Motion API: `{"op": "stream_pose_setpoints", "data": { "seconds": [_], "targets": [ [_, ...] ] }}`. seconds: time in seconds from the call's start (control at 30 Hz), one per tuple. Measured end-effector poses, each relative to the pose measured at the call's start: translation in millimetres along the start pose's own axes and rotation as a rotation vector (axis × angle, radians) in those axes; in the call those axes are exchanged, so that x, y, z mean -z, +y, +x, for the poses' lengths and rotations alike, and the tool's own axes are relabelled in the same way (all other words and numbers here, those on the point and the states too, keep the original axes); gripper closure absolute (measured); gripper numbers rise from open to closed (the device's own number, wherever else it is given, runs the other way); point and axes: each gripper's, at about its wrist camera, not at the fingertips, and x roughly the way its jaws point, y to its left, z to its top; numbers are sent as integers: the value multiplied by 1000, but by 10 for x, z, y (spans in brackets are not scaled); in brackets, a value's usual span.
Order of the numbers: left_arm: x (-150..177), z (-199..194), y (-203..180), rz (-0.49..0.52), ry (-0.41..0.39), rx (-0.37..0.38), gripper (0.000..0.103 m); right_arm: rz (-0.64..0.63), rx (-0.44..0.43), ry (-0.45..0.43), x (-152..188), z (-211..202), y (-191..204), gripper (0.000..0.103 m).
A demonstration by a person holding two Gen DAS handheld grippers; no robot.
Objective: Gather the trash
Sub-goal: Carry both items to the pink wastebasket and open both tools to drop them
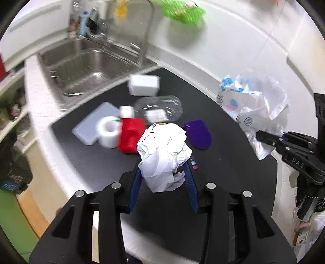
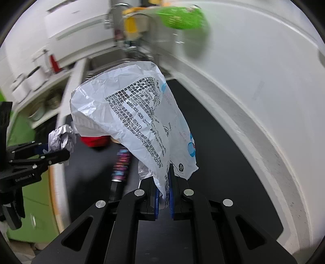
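Observation:
My left gripper (image 1: 163, 168) is shut on a crumpled white paper wad (image 1: 164, 154) and holds it above the black mat (image 1: 97, 158). It also shows at the left of the right wrist view (image 2: 61, 152), with the wad (image 2: 62, 138) in it. My right gripper (image 2: 164, 180) is shut on a printed white plastic bag (image 2: 138, 113) that stands up in front of the camera. In the left wrist view that bag (image 1: 256, 109) hangs at the right from the right gripper (image 1: 262, 137).
On the mat lie a red object (image 1: 132, 138), a tape roll (image 1: 108, 132), a white lid (image 1: 95, 123), a white box (image 1: 144, 85), a clear plastic container (image 1: 160, 109) and a purple piece (image 1: 198, 134). A steel sink (image 1: 85, 65) is behind. A green basket (image 1: 182, 11) stands on the white counter.

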Motion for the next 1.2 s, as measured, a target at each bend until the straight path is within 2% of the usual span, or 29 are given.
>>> {"op": "stream_pose_setpoints", "data": {
  "seconds": [0.13, 0.33, 0.5, 0.63, 0.8, 0.93, 1.2],
  "targets": [
    [192, -417, 366, -48, -48, -74, 62, -74, -104, -15, -42, 28, 541, 96],
    [717, -1015, 1201, -151, -81, -211, 62, -197, -270, -8, -112, 178, 1679, 96],
    [1154, -1296, 1984, -260, -78, -274, 62, -294, -368, 32, -87, 445, 2744, 96],
    [1529, -1361, 2704, -337, -57, -310, 62, -336, -413, 94, 11, 876, 3491, 96],
    [1998, -1069, 3651, -427, 12, -320, 62, -383, -452, 205, 280, 1708, 4249, 96],
    [2510, -539, 4366, -512, 74, -301, 62, -405, -483, 296, 655, 2460, 4712, 96],
    [3455, 615, 5138, -620, 152, -262, 61, -444, -490, 418, 1347, 3694, 5154, 96]
  ]
}}
